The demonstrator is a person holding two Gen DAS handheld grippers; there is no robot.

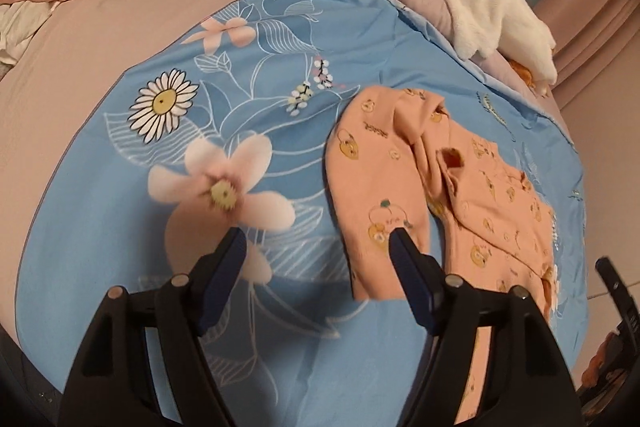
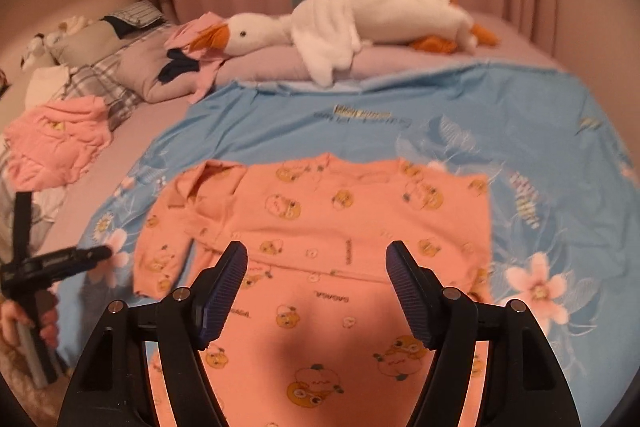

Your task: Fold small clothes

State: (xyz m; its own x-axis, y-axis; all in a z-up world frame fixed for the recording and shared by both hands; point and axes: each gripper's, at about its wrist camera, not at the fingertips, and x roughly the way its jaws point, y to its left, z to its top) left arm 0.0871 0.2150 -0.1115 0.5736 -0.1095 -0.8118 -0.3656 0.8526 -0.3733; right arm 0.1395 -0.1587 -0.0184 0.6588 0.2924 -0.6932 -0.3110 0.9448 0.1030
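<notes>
A small orange garment with bear prints point(image 1: 460, 195) lies on a blue flowered cloth point(image 1: 224, 131). In the left wrist view its left sleeve is folded inward. My left gripper point(image 1: 318, 239) is open and empty, hovering beside the sleeve's cuff; its right finger is over the sleeve. In the right wrist view the garment point(image 2: 340, 227) is spread flat below my right gripper point(image 2: 316, 253), which is open and empty above the garment's middle. The left gripper point(image 2: 76, 255) shows at the left edge there.
A white plush goose point(image 2: 360, 15) lies on a grey pillow behind the blue cloth point(image 2: 520, 131). A pink quilted garment point(image 2: 56, 135) and other clothes lie at the left on the bed. Curtains hang behind.
</notes>
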